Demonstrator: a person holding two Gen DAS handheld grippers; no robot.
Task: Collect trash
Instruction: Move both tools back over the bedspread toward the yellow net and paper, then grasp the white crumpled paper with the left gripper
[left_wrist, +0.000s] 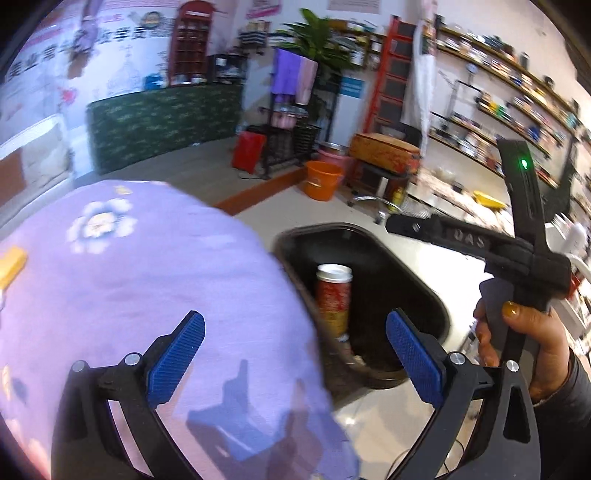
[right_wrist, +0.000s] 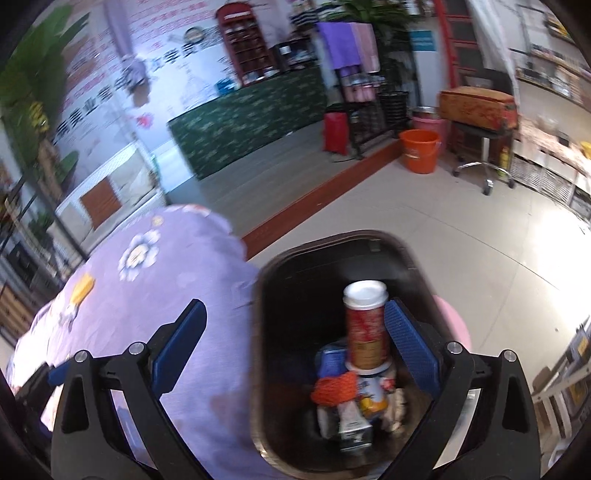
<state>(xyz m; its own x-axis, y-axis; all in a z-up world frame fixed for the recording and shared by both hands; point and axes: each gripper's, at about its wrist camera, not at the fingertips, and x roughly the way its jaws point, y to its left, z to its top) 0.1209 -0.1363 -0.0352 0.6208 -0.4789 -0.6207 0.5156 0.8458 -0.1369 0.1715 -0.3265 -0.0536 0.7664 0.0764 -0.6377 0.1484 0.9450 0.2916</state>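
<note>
A black trash bin (left_wrist: 430, 295) stands on the floor against the table with the purple flowered cloth (left_wrist: 147, 288). A red can with a white lid (left_wrist: 334, 295) stands upright in the bin. My left gripper (left_wrist: 295, 358) hovers open over the table's edge and the bin, with nothing between its blue pads. My right gripper (right_wrist: 295, 347) is open above the bin (right_wrist: 332, 236), empty. The red can (right_wrist: 365, 325) rests there on an orange net (right_wrist: 334, 389), a blue packet and other trash. A small yellow piece (right_wrist: 83, 288) lies on the cloth (right_wrist: 177, 273). A hand (left_wrist: 532, 343) holds the other gripper's handle.
An orange bucket (right_wrist: 419, 151) and a wheeled stool bearing a box (right_wrist: 476, 107) stand on the tiled floor beyond the bin. A raised wooden step (right_wrist: 314, 199), a green-covered counter (right_wrist: 251, 110) and a red bag (right_wrist: 336, 133) lie farther back. Something pink (right_wrist: 454, 321) sits beside the bin.
</note>
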